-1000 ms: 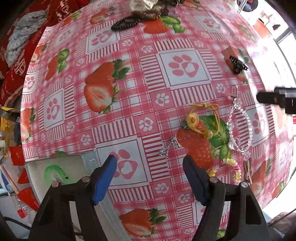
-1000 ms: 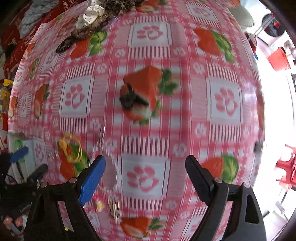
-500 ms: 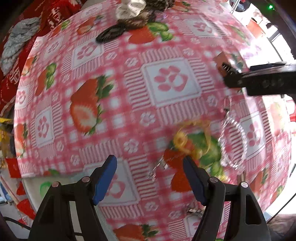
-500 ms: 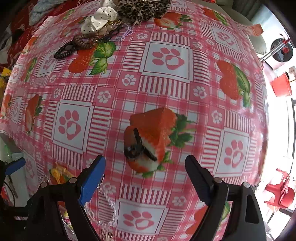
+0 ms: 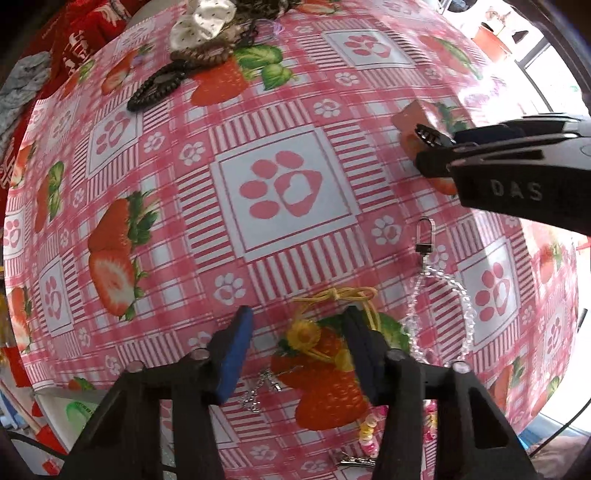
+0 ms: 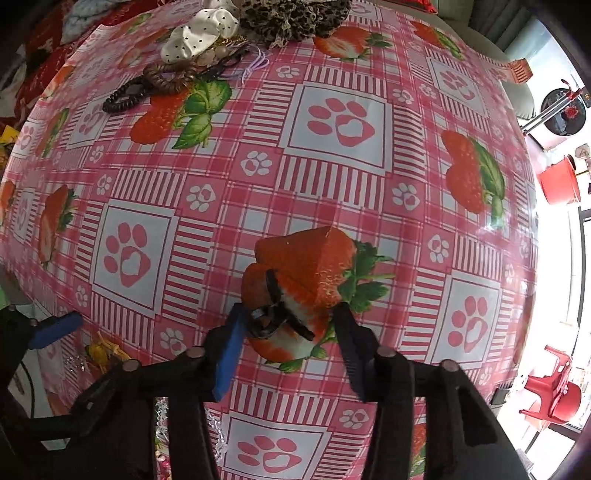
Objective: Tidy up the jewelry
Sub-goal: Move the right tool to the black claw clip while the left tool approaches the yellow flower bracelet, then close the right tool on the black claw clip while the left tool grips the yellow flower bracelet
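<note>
My left gripper (image 5: 297,328) is open, its jaws on either side of a yellow flower hair tie (image 5: 306,334) on the strawberry tablecloth (image 5: 280,192). A small silver chain (image 5: 258,391) lies just below it, a clear bead bracelet with a metal clasp (image 5: 436,295) to its right. My right gripper (image 6: 286,326) is open, low over a small black claw hair clip (image 6: 275,314), which lies between its jaws. In the left wrist view the right gripper (image 5: 436,158) comes in from the right beside the clip (image 5: 430,136).
A pile of hair ties sits at the far edge: a white dotted scrunchie (image 6: 195,33), a leopard scrunchie (image 6: 291,16), brown (image 6: 166,75) and black spiral ties (image 6: 122,98). A pastel bead bracelet (image 5: 369,424) and a small metal clip (image 5: 354,461) lie near the front edge.
Both grippers moved forward and down. The left one now straddles the yellow hair tie; the right one has closed in on the black claw clip. Both stayed open.
</note>
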A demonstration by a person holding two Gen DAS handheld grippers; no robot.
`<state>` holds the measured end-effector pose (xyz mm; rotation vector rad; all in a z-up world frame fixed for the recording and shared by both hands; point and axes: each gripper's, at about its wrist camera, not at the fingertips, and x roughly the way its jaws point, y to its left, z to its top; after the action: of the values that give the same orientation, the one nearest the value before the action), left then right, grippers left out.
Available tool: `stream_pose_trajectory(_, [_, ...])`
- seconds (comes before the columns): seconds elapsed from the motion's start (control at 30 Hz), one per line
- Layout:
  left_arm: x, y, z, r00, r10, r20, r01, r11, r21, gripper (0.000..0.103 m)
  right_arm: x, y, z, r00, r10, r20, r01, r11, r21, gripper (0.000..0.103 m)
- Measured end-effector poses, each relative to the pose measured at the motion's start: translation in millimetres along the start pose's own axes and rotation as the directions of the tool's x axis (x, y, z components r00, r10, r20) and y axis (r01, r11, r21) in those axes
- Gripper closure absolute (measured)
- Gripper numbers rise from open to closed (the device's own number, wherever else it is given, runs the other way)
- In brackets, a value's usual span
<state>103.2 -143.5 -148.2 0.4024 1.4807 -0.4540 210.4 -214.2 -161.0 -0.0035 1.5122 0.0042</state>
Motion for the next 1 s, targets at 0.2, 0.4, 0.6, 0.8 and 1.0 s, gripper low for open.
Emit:
stream_pose_trajectory(0.2, [-3.2, -20.7, 9.5, 1.000, -0.018, 0.005, 0.018, 1.000, 0.016, 0.081, -6.8, 1.5, -17.0, 1.000, -0.004, 0.012, 0.004, 1.000, -0.014, 0.064])
stream_pose_trajectory(0.4, [-17.7, -15.8, 4.7, 0.995, -0.091, 0.028, 0.093, 0.994, -0.065, 0.081, -26.3, -13.7, -44.9, 0.999, 0.049, 0.017, -0.050, 0.998, 0.031, 0.067])
stream_pose_trajectory(0.6, [-39.8, -17.9, -1.3, 0.991, -0.120, 0.062, 0.126, 0.987, -0.104, 0.081, -48.9, -28.5, -61.4, 0.996, 0.080, 0.033, -0.081, 0.995, 0.056, 0.067])
stream_pose_trajectory(0.8, [-53.3, -7.3, -9.3, 0.986, -0.138, 0.093, 0.149, 0.980, -0.130, 0.081, -67.7, -36.1, -84.9, 0.992, 0.120, 0.035, -0.122, 0.988, 0.091, 0.067])
stream_pose_trajectory(1.0, [-78.1, 12.4, -28.8, 0.981, -0.143, 0.134, 0.162, 0.976, -0.146, 0.081, -80.5, -36.9, -114.1, 0.990, 0.136, 0.023, -0.137, 0.986, 0.097, 0.067])
